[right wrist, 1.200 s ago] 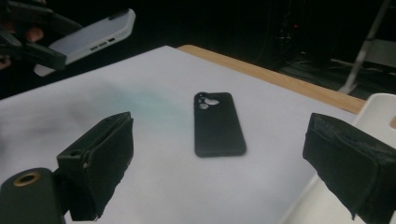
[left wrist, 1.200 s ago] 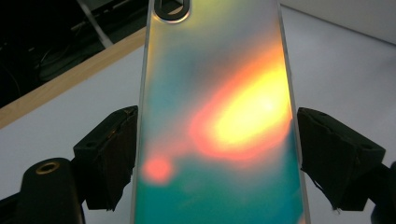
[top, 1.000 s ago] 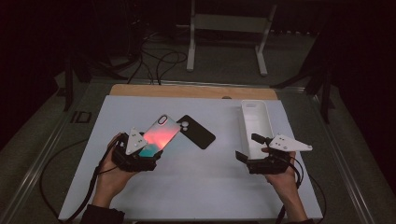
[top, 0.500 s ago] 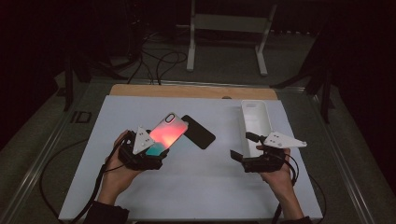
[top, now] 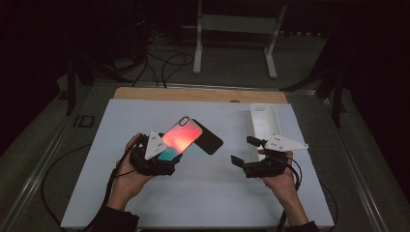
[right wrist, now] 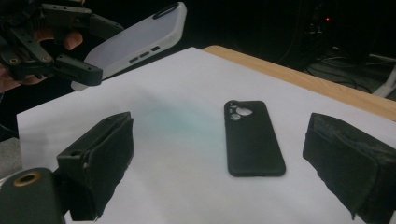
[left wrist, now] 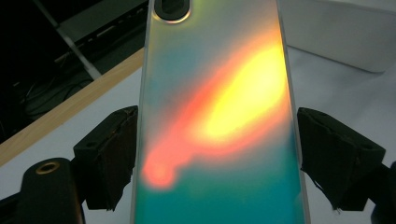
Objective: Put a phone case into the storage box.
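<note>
White sheeting covers the table [top: 203, 193], dark room beyond. Left gripper [top: 170, 153] clamps the iridescent phone case [top: 180, 140] across its width, tilted up off the surface. With only its side edges pinched, the slick case could pivot or slip, I judge. Right gripper [top: 243, 151] hangs empty, jaws spread wide. A black phone case [top: 209, 138] lies flat just beyond, a white box [top: 265, 121] farther right; neither blocks the way.

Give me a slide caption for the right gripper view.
Open right gripper faces a black case lying flat on the white table.
</note>
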`<action>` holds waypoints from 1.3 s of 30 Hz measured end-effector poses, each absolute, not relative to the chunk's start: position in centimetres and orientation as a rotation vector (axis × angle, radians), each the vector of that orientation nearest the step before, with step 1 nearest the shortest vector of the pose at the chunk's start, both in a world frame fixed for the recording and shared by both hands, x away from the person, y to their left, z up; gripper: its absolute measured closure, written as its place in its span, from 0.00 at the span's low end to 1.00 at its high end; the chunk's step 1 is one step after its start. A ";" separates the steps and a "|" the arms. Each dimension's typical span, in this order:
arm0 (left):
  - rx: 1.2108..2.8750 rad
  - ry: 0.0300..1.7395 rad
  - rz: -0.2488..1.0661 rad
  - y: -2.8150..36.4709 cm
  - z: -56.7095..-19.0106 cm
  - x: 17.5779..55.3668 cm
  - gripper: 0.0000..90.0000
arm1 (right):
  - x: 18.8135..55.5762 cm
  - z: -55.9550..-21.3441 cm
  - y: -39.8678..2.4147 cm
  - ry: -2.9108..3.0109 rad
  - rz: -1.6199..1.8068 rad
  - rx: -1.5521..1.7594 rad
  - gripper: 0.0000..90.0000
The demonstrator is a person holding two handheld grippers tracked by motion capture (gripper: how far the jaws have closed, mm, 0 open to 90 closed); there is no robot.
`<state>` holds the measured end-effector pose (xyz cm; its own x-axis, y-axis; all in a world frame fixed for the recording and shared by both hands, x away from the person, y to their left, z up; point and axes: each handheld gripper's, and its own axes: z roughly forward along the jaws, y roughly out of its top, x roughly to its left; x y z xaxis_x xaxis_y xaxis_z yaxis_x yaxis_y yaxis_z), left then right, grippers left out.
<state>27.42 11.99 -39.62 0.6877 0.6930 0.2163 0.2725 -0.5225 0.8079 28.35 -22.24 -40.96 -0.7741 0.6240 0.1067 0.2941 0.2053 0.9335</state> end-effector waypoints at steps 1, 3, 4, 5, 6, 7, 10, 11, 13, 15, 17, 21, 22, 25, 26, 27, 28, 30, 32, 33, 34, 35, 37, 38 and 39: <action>2.108 0.735 0.675 11.9 -39.6 27.4 0.19 | 28.6 -40.7 -21.8 2.187 1.605 0.867 0.10; 2.109 0.730 0.678 11.7 -39.6 27.4 0.19 | 28.6 -40.6 -21.7 2.188 1.614 0.869 0.10; 2.106 0.721 0.673 11.4 -39.6 27.4 0.19 | 28.7 -40.6 -21.6 2.188 1.627 0.875 0.10; 2.105 0.718 0.672 11.3 -39.6 27.3 0.19 | 28.8 -40.6 -21.4 2.188 1.631 0.878 0.10; 2.107 0.713 0.671 11.2 -39.6 27.3 0.19 | 28.8 -40.6 -21.3 2.190 1.632 0.876 0.10; 2.107 0.711 0.670 11.0 -39.6 27.3 0.19 | 28.8 -40.6 -21.2 2.194 1.635 0.871 0.10; 2.106 0.702 0.665 10.8 -39.7 27.2 0.19 | 28.9 -40.6 -20.8 2.203 1.637 0.867 0.10; 2.106 0.702 0.665 10.8 -39.7 27.2 0.19 | 28.9 -40.6 -20.8 2.203 1.637 0.867 0.10; 2.107 0.691 0.660 10.4 -39.7 27.2 0.19 | 29.0 -40.6 -20.5 2.206 1.649 0.869 0.10; 2.106 0.686 0.658 10.1 -39.7 27.1 0.19 | 29.1 -40.6 -20.2 2.211 1.655 0.869 0.10; 2.108 0.677 0.658 9.8 -39.8 27.0 0.19 | 29.2 -40.6 -19.9 2.221 1.657 0.863 0.10; 2.107 0.661 0.653 9.3 -39.8 26.9 0.19 | 29.4 -40.4 -19.2 2.246 1.658 0.854 0.10; 2.102 0.658 0.655 9.2 -39.9 26.8 0.19 | 29.5 -40.4 -19.1 2.248 1.661 0.854 0.10; 2.098 0.644 0.651 8.8 -39.9 26.6 0.19 | 29.6 -40.3 -18.7 2.255 1.669 0.848 0.10; 2.099 0.639 0.651 8.7 -39.9 26.5 0.19 | 29.6 -40.2 -18.6 2.258 1.669 0.856 0.10; 2.097 0.634 0.649 8.6 -39.8 26.4 0.19 | 29.7 -40.3 -18.5 2.264 1.674 0.858 0.10; 2.098 0.629 0.647 8.4 -39.8 26.4 0.19 | 29.7 -40.3 -18.4 2.267 1.679 0.858 0.10; 2.096 0.618 0.641 8.1 -39.8 26.2 0.19 | 29.8 -40.3 -18.2 2.274 1.683 0.866 0.10; 2.095 0.608 0.635 7.9 -39.8 26.1 0.19 | 29.8 -40.4 -17.9 2.274 1.679 0.873 0.10; 2.095 0.601 0.630 7.7 -39.8 26.1 0.19 | 29.9 -40.5 -17.8 2.278 1.675 0.872 0.10; 2.094 0.596 0.629 7.5 -39.8 26.0 0.19 | 29.9 -40.5 -17.6 2.282 1.676 0.885 0.10; 2.093 0.595 0.628 7.3 -39.8 26.0 0.19 | 29.9 -40.5 -17.4 2.288 1.681 0.885 0.11; 2.088 0.585 0.619 7.0 -39.8 25.9 0.19 | 29.9 -40.6 -17.1 2.300 1.683 0.896 0.14; 2.089 0.581 0.619 6.9 -39.7 25.9 0.19 | 29.9 -40.6 -17.0 2.309 1.696 0.918 0.15; 2.087 0.579 0.617 6.8 -39.7 25.9 0.19 | 30.0 -40.6 -16.9 2.321 1.710 0.938 0.17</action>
<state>25.89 6.79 -39.74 0.7701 0.6010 0.2141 0.1756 -0.5223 0.8345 30.01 -16.89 -40.57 -0.8030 0.5343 0.2641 0.4106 0.1748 0.8949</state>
